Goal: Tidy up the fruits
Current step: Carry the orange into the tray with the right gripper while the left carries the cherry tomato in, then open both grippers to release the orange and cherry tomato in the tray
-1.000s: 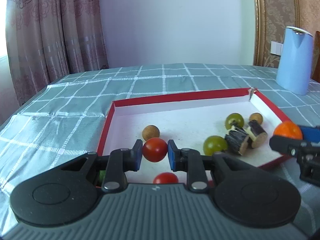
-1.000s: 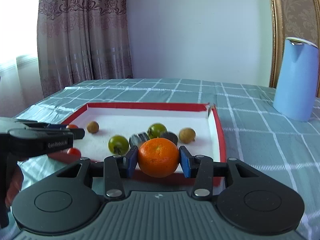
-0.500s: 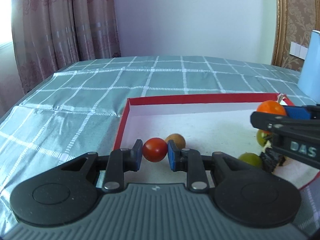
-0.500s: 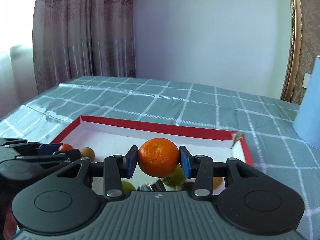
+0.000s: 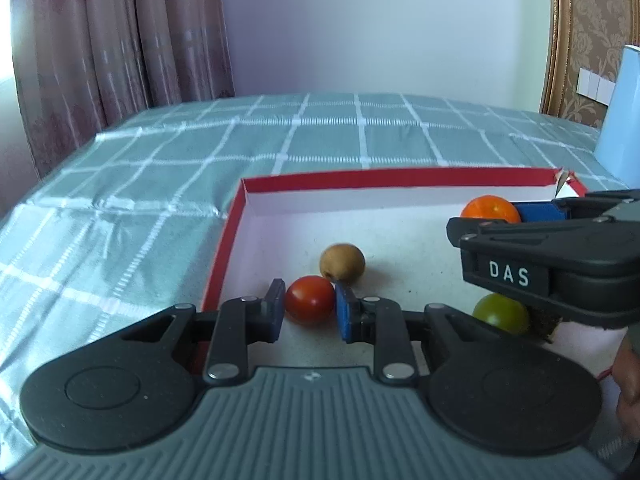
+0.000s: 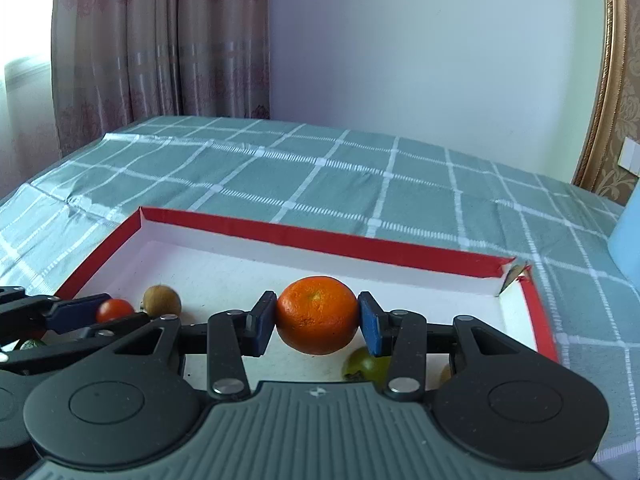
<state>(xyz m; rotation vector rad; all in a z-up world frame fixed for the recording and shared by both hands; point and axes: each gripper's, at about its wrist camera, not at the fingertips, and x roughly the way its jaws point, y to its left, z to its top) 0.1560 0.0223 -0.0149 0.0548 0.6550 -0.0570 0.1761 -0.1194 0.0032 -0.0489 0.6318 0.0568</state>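
My left gripper (image 5: 309, 306) is shut on a small red tomato (image 5: 310, 299) and holds it over the left part of a red-rimmed white tray (image 5: 400, 178). A brown round fruit (image 5: 342, 263) lies just behind it on the tray floor. My right gripper (image 6: 316, 322) is shut on an orange (image 6: 317, 320) above the tray (image 6: 320, 238). The orange also shows in the left wrist view (image 5: 489, 209), at the right. A green fruit (image 5: 500, 314) lies under the right gripper; it shows in the right wrist view (image 6: 366, 364) too.
The tray sits on a green checked tablecloth (image 5: 320, 140). A light blue jug (image 5: 622, 120) stands beyond the tray's far right corner. Curtains (image 5: 100, 40) hang at the left. The left gripper and tomato (image 6: 114, 310) appear at the right view's left edge.
Both grippers have moved forward over the tray with their fruits held. The far tray wall and the brown fruit look nearer; the wooden pieces and other fruits have dropped out of sight.
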